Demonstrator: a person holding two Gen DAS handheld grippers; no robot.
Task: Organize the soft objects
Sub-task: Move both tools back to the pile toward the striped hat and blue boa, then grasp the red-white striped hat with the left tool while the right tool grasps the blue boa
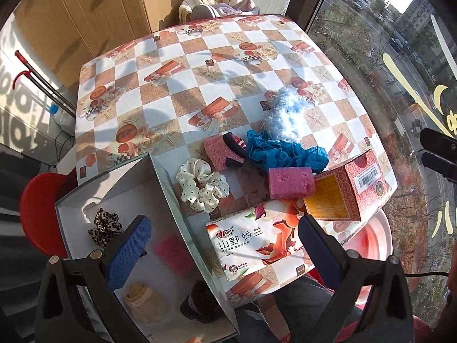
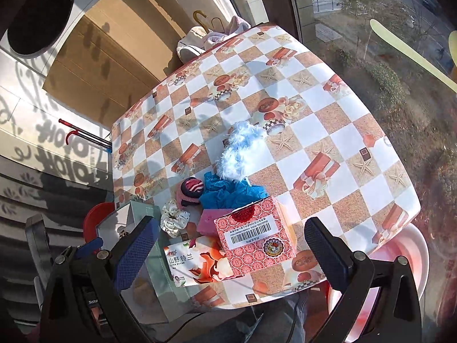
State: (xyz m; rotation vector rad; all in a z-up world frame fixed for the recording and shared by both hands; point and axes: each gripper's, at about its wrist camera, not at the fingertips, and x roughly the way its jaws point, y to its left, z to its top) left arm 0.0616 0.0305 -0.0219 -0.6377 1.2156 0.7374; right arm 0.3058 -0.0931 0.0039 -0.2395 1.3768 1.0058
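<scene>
1. Over the near left table corner, the left gripper (image 1: pixel 225 240) hangs tilted down, its blue-padded tongs spread wide with nothing between them; below its left finger sits the open white cardboard box (image 1: pixel 162 171) holding a leopard-print scrunchie (image 1: pixel 105 225), and a white polka-dot satin scrunchie (image 1: pixel 201 188) lies just beside the box wall
2. Seen from the right wrist, the right gripper (image 2: pixel 231 248) hovers above the red patterned carton (image 2: pixel 254 234) and floral tissue pack (image 2: pixel 197 260), tongs spread and empty; a fluffy pale-blue duster (image 2: pixel 240 151) lies beyond on the checkered tablecloth (image 2: pixel 328 131)
</scene>
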